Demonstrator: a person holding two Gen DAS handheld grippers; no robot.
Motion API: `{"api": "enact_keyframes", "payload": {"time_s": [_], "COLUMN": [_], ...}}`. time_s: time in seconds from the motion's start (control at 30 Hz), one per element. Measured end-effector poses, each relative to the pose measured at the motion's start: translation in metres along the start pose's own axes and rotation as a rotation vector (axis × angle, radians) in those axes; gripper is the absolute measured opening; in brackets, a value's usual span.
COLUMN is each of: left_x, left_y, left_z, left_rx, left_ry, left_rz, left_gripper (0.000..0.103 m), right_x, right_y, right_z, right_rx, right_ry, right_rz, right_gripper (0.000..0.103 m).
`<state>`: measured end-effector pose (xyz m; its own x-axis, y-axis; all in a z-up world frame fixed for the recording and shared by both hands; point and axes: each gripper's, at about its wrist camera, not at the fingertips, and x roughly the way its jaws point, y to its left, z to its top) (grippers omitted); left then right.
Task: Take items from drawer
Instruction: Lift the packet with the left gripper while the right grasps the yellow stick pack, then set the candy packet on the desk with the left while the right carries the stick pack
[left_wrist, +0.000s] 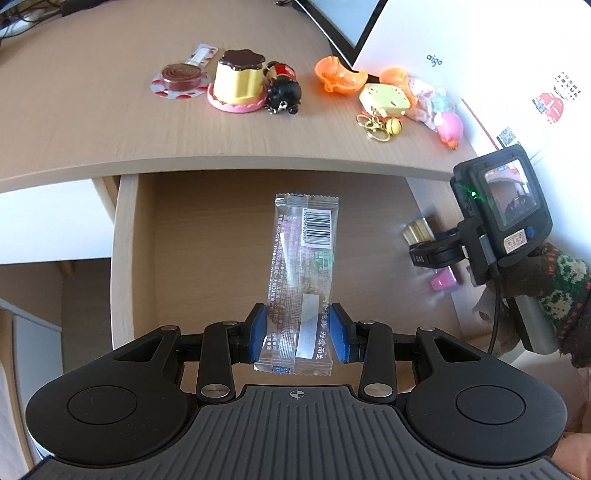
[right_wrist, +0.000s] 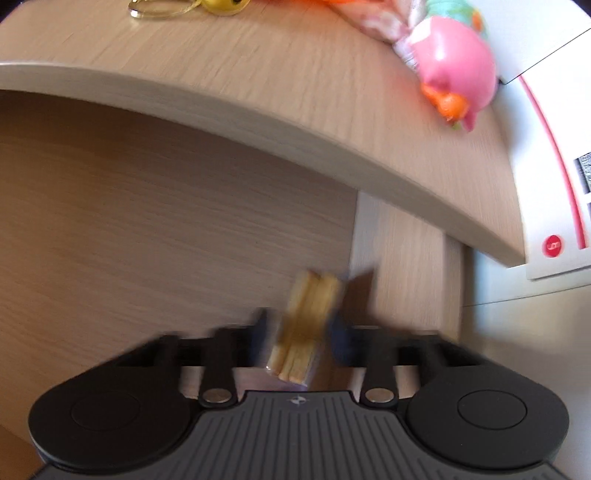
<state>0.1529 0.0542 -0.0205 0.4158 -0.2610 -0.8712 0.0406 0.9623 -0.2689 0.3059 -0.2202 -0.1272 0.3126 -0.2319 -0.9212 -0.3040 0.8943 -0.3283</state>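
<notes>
Tongs (left_wrist: 298, 338) grip snack pkt (left_wrist: 301, 273), over drawer (left_wrist: 207, 236).

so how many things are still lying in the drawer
1: a small pink item at the drawer's right side. The clear snack packet and the gold pack are in tongs; more may be hidden.

A light wood desk (left_wrist: 110, 122) with a curved front edge fills the room ahead, bright in daylight. A white box (left_wrist: 480, 66) stands at its right end. Dark cables (left_wrist: 14, 22) lie at the far left corner.
</notes>
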Motion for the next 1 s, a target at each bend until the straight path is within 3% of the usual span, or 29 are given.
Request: {"api": "enact_keyframes", "payload": {"time_s": [0.17, 0.27, 0.33, 0.43, 0.6, 0.73, 0.8, 1.0], "left_x": [0.005, -0.004, -0.025, -0.07, -0.117, -0.09, -0.061, 0.015], "left_y": [0.003, 0.007, 0.012, 0.028, 0.06, 0.091, 0.107, 0.135], "left_z": [-0.008, -0.006, 0.007, 0.043, 0.11, 0.148, 0.155, 0.146], "left_rx": [0.009, 0.007, 0.01, -0.004, 0.004, -0.024, -0.063, -0.125], "left_ry": [0.034, 0.024, -0.036, -0.186, -0.369, -0.361, -0.337, -0.23], "left_rz": [-0.007, -0.031, -0.044, -0.047, 0.083, 0.126, 0.138, 0.176], "left_gripper": [0.04, 0.04, 0.04, 0.04, 0.04, 0.041, 0.041, 0.042], "right_x": [-0.024, -0.062, -0.098, -0.158, -0.234, -0.254, -0.245, -0.223], "right_y": [0.007, 0.007, 0.0, -0.02, -0.059, -0.081, -0.09, -0.09], "right_z": [-0.017, -0.029, -0.033, -0.031, -0.009, 0.004, 0.019, 0.018], "right_rx": [0.0, 0.033, 0.072, 0.133, 0.218, 0.265, 0.283, 0.313], "right_ry": [-0.026, -0.095, -0.173, -0.327, -0.574, -0.65, -0.632, -0.545], "right_rz": [0.114, 0.207, 0.286, 0.344, 0.355, 0.337, 0.338, 0.332], "right_gripper": [0.022, 0.022, 0.022, 0.022, 0.022, 0.022, 0.022, 0.022]}}
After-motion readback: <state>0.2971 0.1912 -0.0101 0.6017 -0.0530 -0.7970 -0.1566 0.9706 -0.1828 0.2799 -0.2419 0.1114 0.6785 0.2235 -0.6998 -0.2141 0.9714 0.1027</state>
